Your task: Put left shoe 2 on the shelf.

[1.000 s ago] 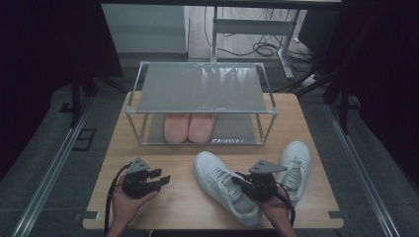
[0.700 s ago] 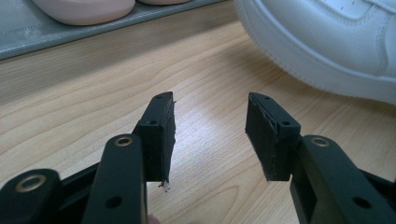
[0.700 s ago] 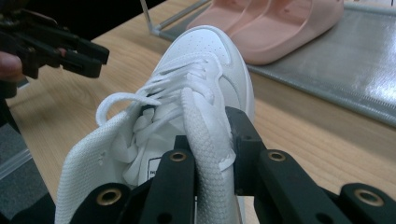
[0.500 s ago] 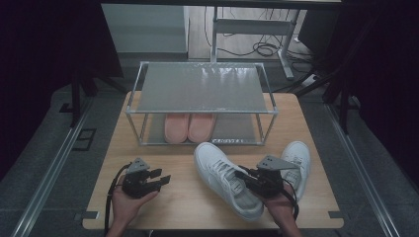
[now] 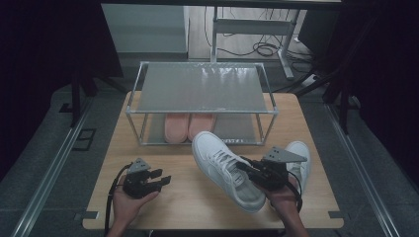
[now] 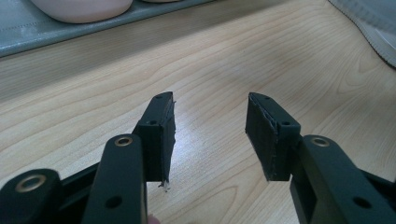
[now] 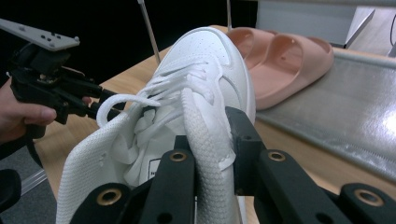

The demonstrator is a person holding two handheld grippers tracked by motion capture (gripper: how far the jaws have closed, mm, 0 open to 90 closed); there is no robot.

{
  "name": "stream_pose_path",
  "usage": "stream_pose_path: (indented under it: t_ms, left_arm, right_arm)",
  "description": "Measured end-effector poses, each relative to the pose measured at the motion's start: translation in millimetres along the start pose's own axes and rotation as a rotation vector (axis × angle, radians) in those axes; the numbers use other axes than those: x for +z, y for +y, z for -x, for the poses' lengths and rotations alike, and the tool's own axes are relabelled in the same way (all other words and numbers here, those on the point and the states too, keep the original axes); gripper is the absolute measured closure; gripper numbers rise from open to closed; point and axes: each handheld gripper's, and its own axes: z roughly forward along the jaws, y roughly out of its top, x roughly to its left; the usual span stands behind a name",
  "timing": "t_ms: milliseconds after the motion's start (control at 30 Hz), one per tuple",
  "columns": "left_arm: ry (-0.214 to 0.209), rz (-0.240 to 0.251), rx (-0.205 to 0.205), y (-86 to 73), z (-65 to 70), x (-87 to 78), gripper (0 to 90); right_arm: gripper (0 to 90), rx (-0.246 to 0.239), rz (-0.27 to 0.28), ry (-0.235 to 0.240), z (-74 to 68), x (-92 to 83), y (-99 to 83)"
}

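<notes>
My right gripper (image 5: 250, 171) is shut on the side wall of a white lace-up sneaker (image 5: 222, 165) and holds it tilted above the wooden table (image 5: 188, 202), toe toward the rack. In the right gripper view the jaws (image 7: 208, 135) pinch the sneaker's (image 7: 205, 60) mesh collar edge. A second white sneaker (image 5: 300, 157) lies on the table just right of that hand. My left gripper (image 5: 159, 178) rests low at the table's front left, open, with only bare wood between its fingertips (image 6: 210, 121).
A two-tier metal shoe rack (image 5: 202, 89) stands at the back of the table. A pair of pink slippers (image 5: 188, 126) sits on its lower shelf (image 7: 350, 121). Dark floor and rails surround the table.
The right gripper has risen with the white sneaker, lifting it off the table and raising its toe toward the rack. The left gripper has stayed put.
</notes>
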Motion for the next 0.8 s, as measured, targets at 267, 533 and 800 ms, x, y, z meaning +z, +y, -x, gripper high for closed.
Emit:
stream_pose_path:
  t_ms: [267, 533, 800]
  left_arm:
    - [-0.001, -0.011, 0.002, -0.2, 0.6, 1.5, 52.8]
    - [-0.003, -0.009, 0.000, -0.3, 1.3, 2.0, 52.9]
    - [-0.008, -0.011, 0.004, -0.2, 1.8, 2.9, 52.9]
  right_arm:
    - [81.4, -0.011, 0.020, 0.008, 0.0, -3.6, 14.3]
    - [81.4, -0.008, 0.054, 0.024, 0.6, -5.4, 34.0]
    - [81.4, -0.018, 0.090, 0.034, 0.7, -7.3, 61.2]
